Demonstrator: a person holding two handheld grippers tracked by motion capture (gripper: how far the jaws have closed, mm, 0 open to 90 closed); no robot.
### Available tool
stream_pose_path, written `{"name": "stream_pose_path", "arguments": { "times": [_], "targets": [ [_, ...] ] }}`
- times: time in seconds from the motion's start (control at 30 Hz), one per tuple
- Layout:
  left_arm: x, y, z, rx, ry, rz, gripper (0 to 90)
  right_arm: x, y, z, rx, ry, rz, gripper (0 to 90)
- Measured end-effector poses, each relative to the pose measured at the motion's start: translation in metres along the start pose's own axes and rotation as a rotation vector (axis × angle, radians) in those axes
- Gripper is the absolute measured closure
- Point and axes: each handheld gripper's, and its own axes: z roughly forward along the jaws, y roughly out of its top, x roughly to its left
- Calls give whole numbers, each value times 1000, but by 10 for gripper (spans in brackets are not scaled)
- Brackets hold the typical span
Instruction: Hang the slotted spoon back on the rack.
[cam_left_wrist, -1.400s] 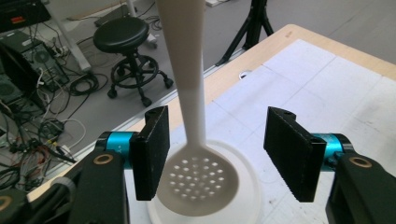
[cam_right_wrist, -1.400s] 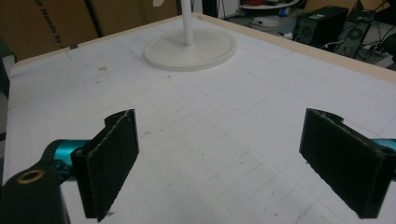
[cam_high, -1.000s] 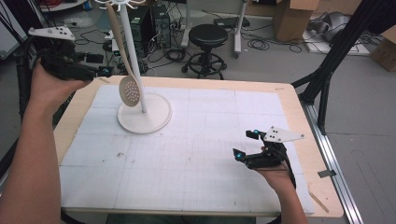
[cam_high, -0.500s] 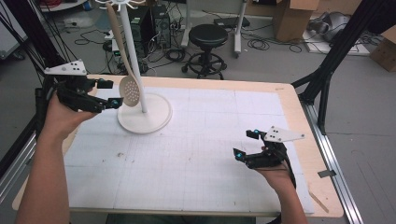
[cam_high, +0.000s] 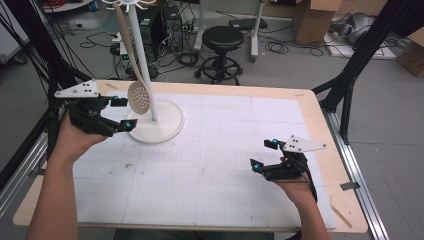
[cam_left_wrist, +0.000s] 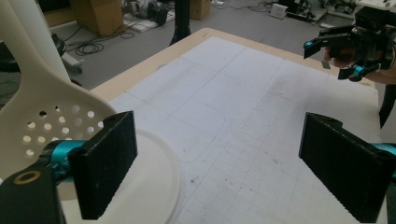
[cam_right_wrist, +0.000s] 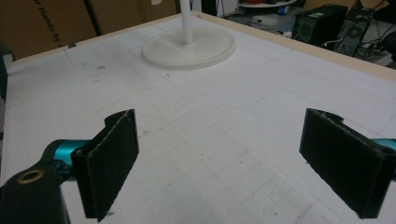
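A cream slotted spoon (cam_high: 140, 98) hangs by its handle from a hook on the white stand (cam_high: 145, 65); its perforated bowl hangs just above the stand's round base (cam_high: 160, 127). My left gripper (cam_high: 124, 113) is at the table's left, just left of the bowl. Its jaws have just been opening and stand wide apart, empty. In the left gripper view the bowl (cam_left_wrist: 49, 123) shows behind the left jaw, and table shows between the jaws of this gripper (cam_left_wrist: 219, 158). My right gripper (cam_high: 262, 154) rests open at the table's front right, also empty (cam_right_wrist: 219, 158).
A white gridded mat (cam_high: 225, 150) covers the wooden table (cam_high: 310, 107). Past the far edge stand a black stool (cam_high: 223, 37), cables and cardboard boxes on the floor. Black frame legs (cam_high: 350, 75) rise at the right, a metal rail (cam_high: 357, 165) runs along the right side.
My left gripper has come down and moved right, from above the table's left edge to beside the spoon's bowl, and its jaws have spread. The right gripper has stayed put.
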Motion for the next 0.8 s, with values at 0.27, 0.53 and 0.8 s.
{"name": "stream_pose_path", "arguments": {
  "times": [0.27,0.53,0.8],
  "targets": [
    [-12,-17,10,-15,-29,-2,89,-1,-1,0,4,2,3,108],
    [-25,-38,26,2,-49,-6,65,-1,-1,0,-1,1,2,108],
    [-33,-57,36,40,-49,1,63,-1,-2,0,1,3,6,108]
  ]
}}
